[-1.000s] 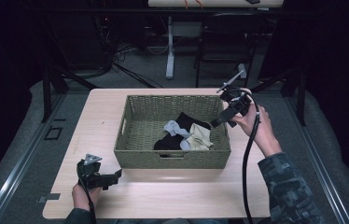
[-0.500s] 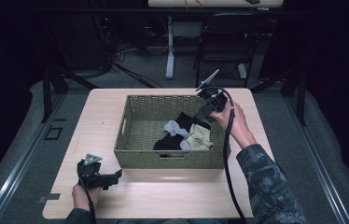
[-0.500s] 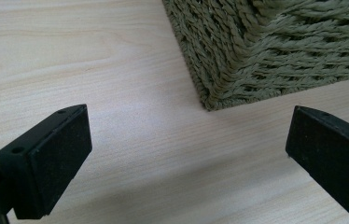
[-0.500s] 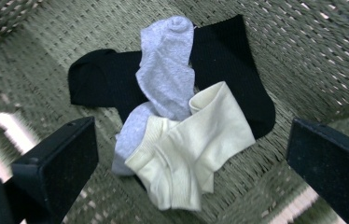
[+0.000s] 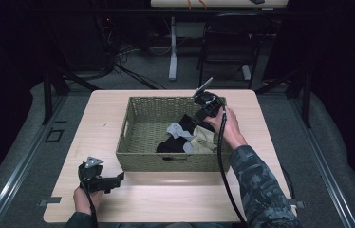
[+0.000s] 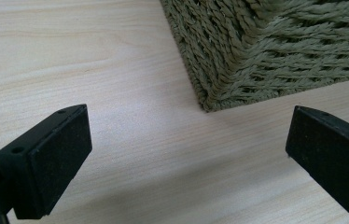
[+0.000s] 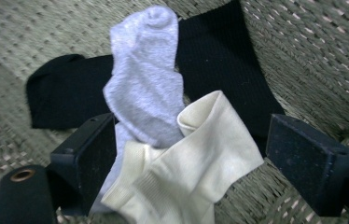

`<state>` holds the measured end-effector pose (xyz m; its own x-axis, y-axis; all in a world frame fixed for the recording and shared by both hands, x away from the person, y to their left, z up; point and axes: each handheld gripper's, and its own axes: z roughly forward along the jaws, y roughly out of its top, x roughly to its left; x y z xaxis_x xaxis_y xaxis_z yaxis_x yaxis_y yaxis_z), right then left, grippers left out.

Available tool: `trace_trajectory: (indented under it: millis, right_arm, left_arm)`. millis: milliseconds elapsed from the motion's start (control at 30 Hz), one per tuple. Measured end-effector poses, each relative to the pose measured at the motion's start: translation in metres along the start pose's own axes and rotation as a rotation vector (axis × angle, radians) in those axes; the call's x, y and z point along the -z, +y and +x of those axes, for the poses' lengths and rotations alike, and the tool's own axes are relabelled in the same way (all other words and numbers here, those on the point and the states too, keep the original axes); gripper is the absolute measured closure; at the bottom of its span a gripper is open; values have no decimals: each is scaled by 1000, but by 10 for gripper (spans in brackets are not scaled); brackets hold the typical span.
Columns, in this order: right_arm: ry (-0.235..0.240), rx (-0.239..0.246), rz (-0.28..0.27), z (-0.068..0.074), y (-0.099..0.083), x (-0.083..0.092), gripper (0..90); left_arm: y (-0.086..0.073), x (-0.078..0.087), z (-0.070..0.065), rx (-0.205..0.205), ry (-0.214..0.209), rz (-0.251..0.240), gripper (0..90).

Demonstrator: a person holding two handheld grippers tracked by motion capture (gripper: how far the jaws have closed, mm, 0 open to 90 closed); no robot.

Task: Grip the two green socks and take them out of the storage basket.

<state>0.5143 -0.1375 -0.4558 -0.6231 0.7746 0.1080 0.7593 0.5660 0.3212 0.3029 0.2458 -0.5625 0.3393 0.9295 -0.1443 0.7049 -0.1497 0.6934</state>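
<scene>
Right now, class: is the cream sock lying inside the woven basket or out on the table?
Inside. The cream sock rests on the woven basket floor, beside a grey sock.

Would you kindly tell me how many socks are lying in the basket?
3, possibly more hidden beneath. The grey sock lies on top, the cream sock beside it under the right tongs, and the black sock lies underneath both.

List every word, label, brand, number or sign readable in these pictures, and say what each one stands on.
None: no readable text anywhere.
Woven basket: no label or tag.
Cream sock, grey sock, black sock: no logo or print.
Left hand-held gripper and right hand-held gripper: plain black pads.
Table: bare wood, no marks.
</scene>
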Motion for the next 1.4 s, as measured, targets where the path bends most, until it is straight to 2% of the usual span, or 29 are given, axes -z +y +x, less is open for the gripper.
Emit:
trace_trajectory:
  millis: [167, 267, 467, 500, 600, 667, 833, 900, 1000, 1033, 1133, 1200, 1267, 1300, 1400]
  right_arm:
    - [-3, -41, 16, -4, 1, -18, 211]
    - [-12, -43, 45, -6, 2, -24, 261]
    - [-42, -72, 40, -10, 0, -33, 368]
    - [-55, -73, 46, -10, -1, -37, 417]
    - [-58, -89, 38, -9, -3, -43, 477]
    - [-64, -80, 64, -10, -3, -45, 525]
    - [-58, -86, 76, -9, -6, -50, 809]
    - [-58, -72, 90, -10, -6, -47, 867]
    - [-63, -80, 78, -8, -7, -43, 873]
    - [-74, -50, 91, -7, -6, -35, 875]
    - [-84, -41, 47, -2, -9, -23, 876]
    - [-93, -16, 41, 0, -9, -12, 876]
    - [-95, -17, 10, 4, -11, -3, 876]
    - [-103, 1, 19, 4, -10, 2, 876]
    - [-106, 14, -5, 8, -11, 15, 876]
  left_arm:
    - [0, 0, 0, 0, -1, 0, 1]
    - [0, 1, 1, 5, -12, -14, 0]
    - [0, 2, 2, 12, -14, -20, 0]
    - [0, 2, 2, 11, -16, -20, 0]
    - [0, 1, 1, 9, -15, -19, 0]
    - [0, 2, 1, 8, -13, -20, 0]
    - [0, 2, 1, 3, -16, -4, 0]
    - [0, 2, 1, 3, -15, -6, 0]
    - [0, 1, 1, 6, -9, -14, 1]
    - [0, 2, 1, 6, -7, -16, 1]
    - [0, 2, 1, 4, -11, -4, 1]
    - [0, 1, 1, 4, -5, -11, 1]
    - [0, 2, 1, 1, -10, -8, 1]
    - [0, 2, 0, 1, -10, -7, 1]
    - [0, 1, 0, 2, -10, -7, 1]
